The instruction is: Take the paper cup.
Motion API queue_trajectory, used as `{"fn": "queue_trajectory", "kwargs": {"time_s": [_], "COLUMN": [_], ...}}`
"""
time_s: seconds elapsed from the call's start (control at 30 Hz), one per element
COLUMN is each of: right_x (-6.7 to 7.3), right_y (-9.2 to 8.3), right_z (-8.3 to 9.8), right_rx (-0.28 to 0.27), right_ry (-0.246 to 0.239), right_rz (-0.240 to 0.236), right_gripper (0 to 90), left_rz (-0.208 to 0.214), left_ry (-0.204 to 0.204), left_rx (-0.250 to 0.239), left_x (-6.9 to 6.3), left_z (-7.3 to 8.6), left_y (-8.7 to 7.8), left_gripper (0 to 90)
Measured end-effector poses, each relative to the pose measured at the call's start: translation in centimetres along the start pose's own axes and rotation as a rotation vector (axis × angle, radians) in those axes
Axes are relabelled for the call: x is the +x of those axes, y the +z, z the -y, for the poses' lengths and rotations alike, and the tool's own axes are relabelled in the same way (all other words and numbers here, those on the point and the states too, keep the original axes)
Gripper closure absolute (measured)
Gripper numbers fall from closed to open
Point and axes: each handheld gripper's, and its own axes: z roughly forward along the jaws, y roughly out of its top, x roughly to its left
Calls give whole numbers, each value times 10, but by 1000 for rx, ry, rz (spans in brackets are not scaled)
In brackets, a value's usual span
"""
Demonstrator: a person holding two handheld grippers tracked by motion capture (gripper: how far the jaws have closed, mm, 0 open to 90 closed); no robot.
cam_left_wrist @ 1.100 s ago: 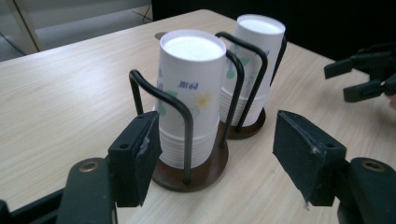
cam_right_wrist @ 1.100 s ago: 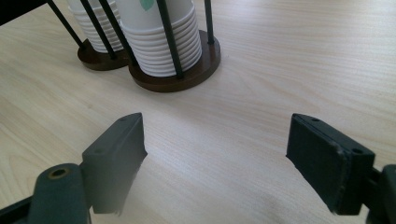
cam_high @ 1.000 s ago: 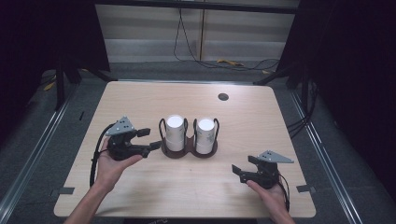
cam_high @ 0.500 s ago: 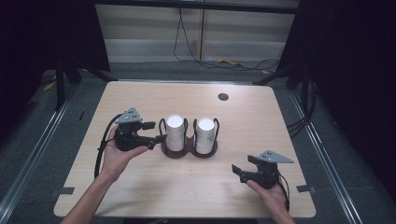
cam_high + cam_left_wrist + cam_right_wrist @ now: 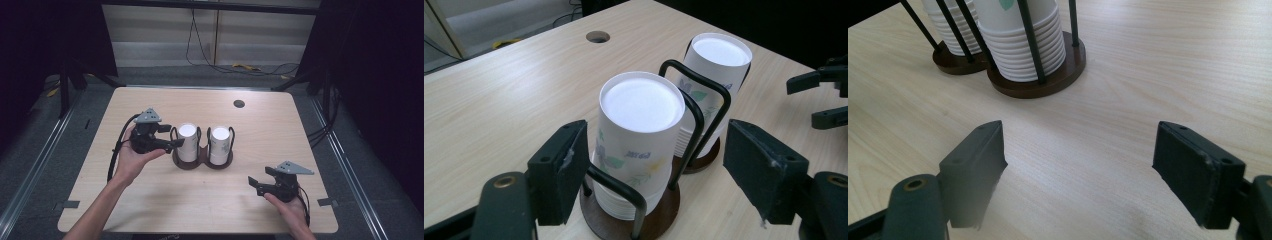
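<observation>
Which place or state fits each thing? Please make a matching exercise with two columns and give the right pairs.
Things:
1. left gripper
2. right gripper
3. round hole
4. cup holder

Places or states:
A. in the far part of the table
B. open over bare wood, near the front edge
C. dark base with two stacks of white cups
D. open on either side of the left cup stack

Pairs: 1-D, 2-B, 3-A, 4-C

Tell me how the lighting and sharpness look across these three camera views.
High view: table evenly lit, surroundings dark, slightly soft. Left gripper view: cup stack sharp, its white top nearly blown out. Right gripper view: wood grain crisp, the near jaw at lower left blurred, cup holder in focus.
</observation>
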Motion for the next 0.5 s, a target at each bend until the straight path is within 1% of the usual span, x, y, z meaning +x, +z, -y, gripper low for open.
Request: {"fn": "queue_trajectory", "kwargs": {"time_s": [0.07,0.13,0.17,0.2,0.23,0.33,0.43,0.47,0.5], "right_x": [0,0,0,0,0,0,0,0,0], "right_y": [0,0,0,0,0,0,1,1,1], "right_z": [0,0,0,0,0,0,0,0,0], "right_rx": [1,1,2,4,3,4,7,7,7], "right_ry": [1,0,-4,-3,0,-4,-2,-3,-3], "right_rz": [0,-1,1,0,-1,1,0,-1,-1], "right_gripper": [206,206,206,206,207,207,207,207,207], "left_rz": [0,-11,-8,-9,-12,-1,2,1,12], "left_ry": [4,8,2,-5,-2,-4,7,19,17], "left_rx": [12,22,25,27,30,43,55,76,76], "left_x": [1,3,5,5,6,8,9,9,10], "left_z": [-4,-7,-10,-11,-13,-18,-20,-22,-23], "left_y": [2,4,6,6,7,10,12,15,16], "left_gripper": [264,267,276,311,319,301,286,278,273]}}
